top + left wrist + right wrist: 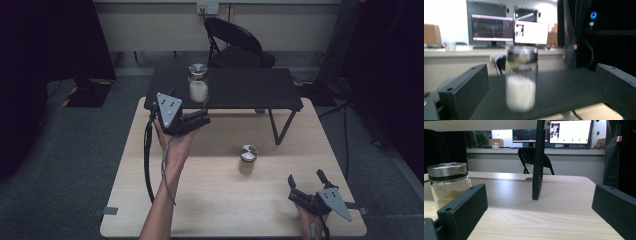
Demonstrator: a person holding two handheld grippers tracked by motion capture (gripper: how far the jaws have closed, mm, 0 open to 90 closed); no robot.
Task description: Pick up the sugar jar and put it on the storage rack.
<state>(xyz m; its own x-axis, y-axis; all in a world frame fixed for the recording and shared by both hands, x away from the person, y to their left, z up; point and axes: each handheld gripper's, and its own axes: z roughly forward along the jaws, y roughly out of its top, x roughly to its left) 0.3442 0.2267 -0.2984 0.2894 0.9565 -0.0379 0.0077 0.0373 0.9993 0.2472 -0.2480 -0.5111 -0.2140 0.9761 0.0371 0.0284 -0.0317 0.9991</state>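
Black and low, a small raised shelf stands on the far half of the pale wooden counter, in the upper middle of the high view. On its front left corner stands a glass jar of white powder with a metal lid, upright. The left gripper sits just below and left of that jar in the high view, held up in the person's left hand, its grey three-cornered plate facing the camera. Its fingers stand wide apart and hold nothing. In the left gripper view the white-powder jar appears blurred in the middle of the frame, between the two black fingers but beyond them, clear of both pads, standing on the dark shelf top.

A second jar, also metal-lidded, stands on the counter near the middle of the high view, in front of the shelf and well apart from the first. In the right gripper view it shows at the left edge, with tan powder in its bottom.

At the lower right of the high view, the right gripper rests near the counter's front edge, its fingers spread and empty, well apart from both jars.
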